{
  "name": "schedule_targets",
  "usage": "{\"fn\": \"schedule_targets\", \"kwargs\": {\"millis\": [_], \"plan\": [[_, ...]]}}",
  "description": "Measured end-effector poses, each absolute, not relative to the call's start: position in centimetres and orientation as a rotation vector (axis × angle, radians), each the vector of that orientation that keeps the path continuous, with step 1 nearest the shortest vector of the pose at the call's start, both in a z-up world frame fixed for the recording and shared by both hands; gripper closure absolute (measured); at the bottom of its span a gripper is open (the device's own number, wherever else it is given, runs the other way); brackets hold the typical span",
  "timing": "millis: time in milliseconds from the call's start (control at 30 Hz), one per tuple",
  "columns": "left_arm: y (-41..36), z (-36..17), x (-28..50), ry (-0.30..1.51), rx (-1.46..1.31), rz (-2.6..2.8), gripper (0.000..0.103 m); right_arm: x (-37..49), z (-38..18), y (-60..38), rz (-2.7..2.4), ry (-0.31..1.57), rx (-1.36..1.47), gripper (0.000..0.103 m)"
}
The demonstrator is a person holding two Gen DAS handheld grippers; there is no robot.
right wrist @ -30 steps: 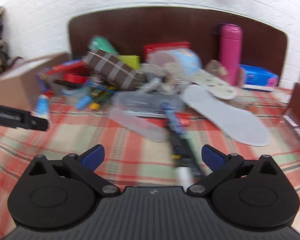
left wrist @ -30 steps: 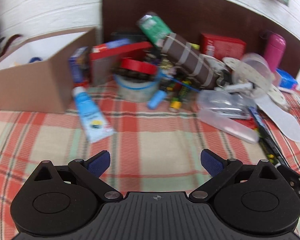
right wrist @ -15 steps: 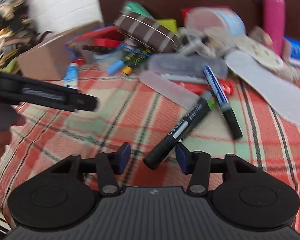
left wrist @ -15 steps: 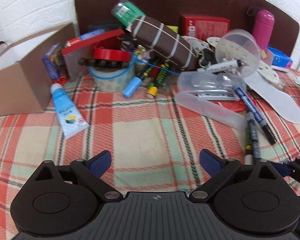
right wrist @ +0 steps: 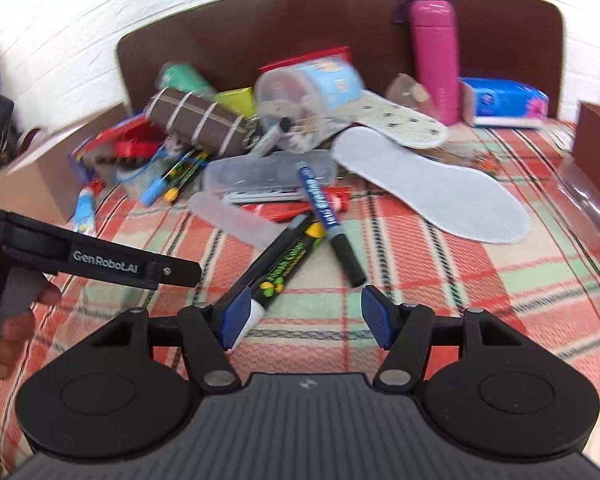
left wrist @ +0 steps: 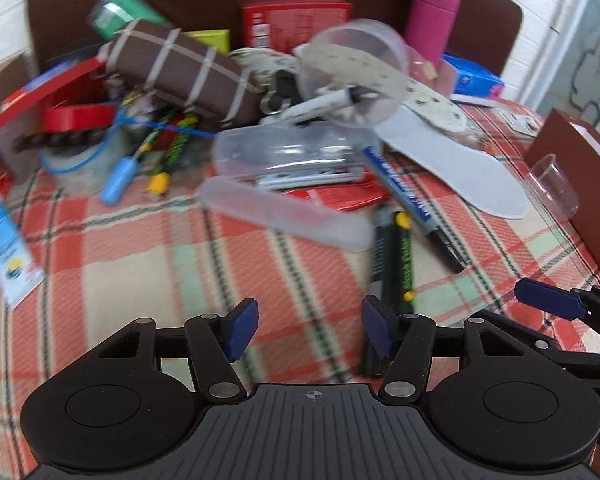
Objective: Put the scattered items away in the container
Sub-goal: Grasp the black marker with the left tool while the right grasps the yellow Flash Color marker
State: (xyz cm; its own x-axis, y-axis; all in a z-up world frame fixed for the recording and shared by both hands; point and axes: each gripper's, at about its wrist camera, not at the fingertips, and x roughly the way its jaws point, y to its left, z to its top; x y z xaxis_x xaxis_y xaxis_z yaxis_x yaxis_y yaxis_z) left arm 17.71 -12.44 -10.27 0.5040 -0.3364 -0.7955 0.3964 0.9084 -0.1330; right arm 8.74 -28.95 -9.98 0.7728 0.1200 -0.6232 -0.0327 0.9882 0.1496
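Note:
A black marker with a yellow-green label (right wrist: 284,264) lies slanted on the plaid cloth. Its white end rests against the left pad of my right gripper (right wrist: 307,320), whose jaws are opening; the right pad stands clear of it. A blue marker (right wrist: 328,216) crosses just beyond. My left gripper (left wrist: 309,330) has its jaws closing with only cloth between them, and the black marker (left wrist: 396,264) runs past its right finger. The cardboard box (right wrist: 32,184) sits at the far left. A hand (right wrist: 12,320) holds the left gripper's handle.
A heap at the back holds a brown striped roll (left wrist: 180,68), a clear plastic case (left wrist: 288,148), a clear tub (right wrist: 308,96), a grey insole (left wrist: 452,164) and a pink bottle (left wrist: 432,12). A white-blue tube (left wrist: 8,248) lies left. A brown box (left wrist: 572,168) stands right.
The left gripper has swung right to the markers and its jaws have narrowed. The right gripper's jaws closed in around the black marker's end, then widened again.

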Motion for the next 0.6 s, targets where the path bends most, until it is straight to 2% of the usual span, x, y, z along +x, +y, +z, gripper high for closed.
{"fn": "schedule_targets", "kwargs": {"millis": [67,133,233,300,367,433,467,533,567,600], "plan": [[-13.8,-10.8,18.1,0.952,0.091,-0.46,0.033,9.1,-10.3,-29.3,0.057,0.691,0.133,0.039],[-14.5,-11.8,18.7,0.968,0.105,-0.465,0.045,9.6,-10.7,-29.6,0.056,0.704,0.153,0.041],[-14.7,-12.4,19.0,0.963,0.111,-0.463,0.052,9.9,-11.0,-29.6,0.069,0.715,0.168,0.042],[-14.6,-12.3,19.0,0.958,0.122,-0.469,0.064,10.1,-11.2,-29.5,0.072,0.72,0.168,0.042],[-14.7,-12.4,19.0,0.953,0.134,-0.481,0.07,10.3,-11.3,-29.5,0.072,0.723,0.17,0.042],[-14.9,-12.5,19.0,0.946,0.149,-0.492,0.067,10.5,-11.4,-29.3,0.071,0.72,0.189,0.042],[-15.0,-12.6,19.0,0.942,0.157,-0.498,0.054,10.6,-11.5,-29.2,0.072,0.718,0.199,0.042],[-15.2,-12.7,19.0,0.934,0.174,-0.507,0.056,11.0,-11.6,-29.0,0.069,0.717,0.212,0.044],[-15.3,-12.8,19.0,0.93,0.179,-0.508,0.064,11.2,-11.6,-28.8,0.064,0.718,0.213,0.048],[-15.1,-12.8,19.1,0.93,0.178,-0.509,0.084,11.3,-11.6,-28.7,0.06,0.719,0.212,0.047]]}}
